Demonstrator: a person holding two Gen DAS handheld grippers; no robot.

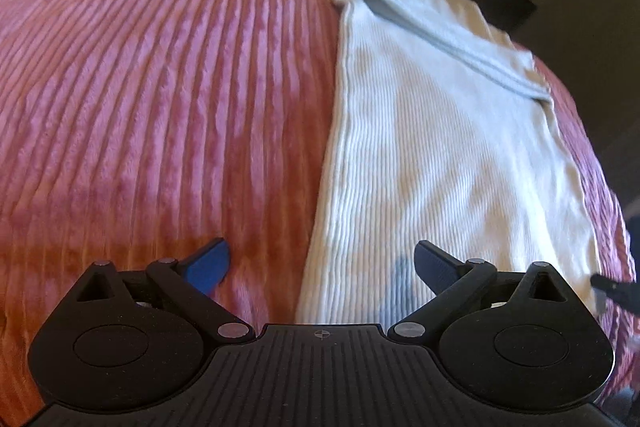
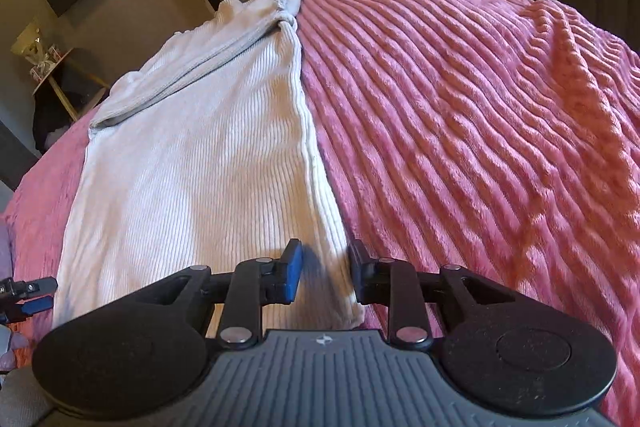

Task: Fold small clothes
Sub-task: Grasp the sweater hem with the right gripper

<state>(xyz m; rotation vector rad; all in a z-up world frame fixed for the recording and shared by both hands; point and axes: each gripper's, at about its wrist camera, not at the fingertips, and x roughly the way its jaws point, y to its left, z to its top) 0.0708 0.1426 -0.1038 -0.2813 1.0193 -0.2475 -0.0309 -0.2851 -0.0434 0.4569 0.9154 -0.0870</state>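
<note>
White ribbed garment (image 2: 192, 167) lies lengthwise, running away. Right gripper (image 2: 324, 277), narrowly parted, straddles its near-right edge; left gripper (image 1: 322, 267) hovers wide.

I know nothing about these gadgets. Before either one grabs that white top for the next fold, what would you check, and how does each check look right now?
1. Left hand-held gripper open enough to take cloth: ok, jaws stand wide apart.
2. Left one lined up with the white ribbed top: ok, it straddles the near corner and that side's edge.
3. Right hand-held gripper open: ok, a narrower gap, with the top's other near corner between the jaws.
4. Cloth actually pinched: not ok, neither is shut on it yet.
5. Top lying flat: ok, mostly smooth, with one fold near the far end.
6. Pink ribbed blanket smooth underneath: cannot tell; it ripples off to the right.
</note>
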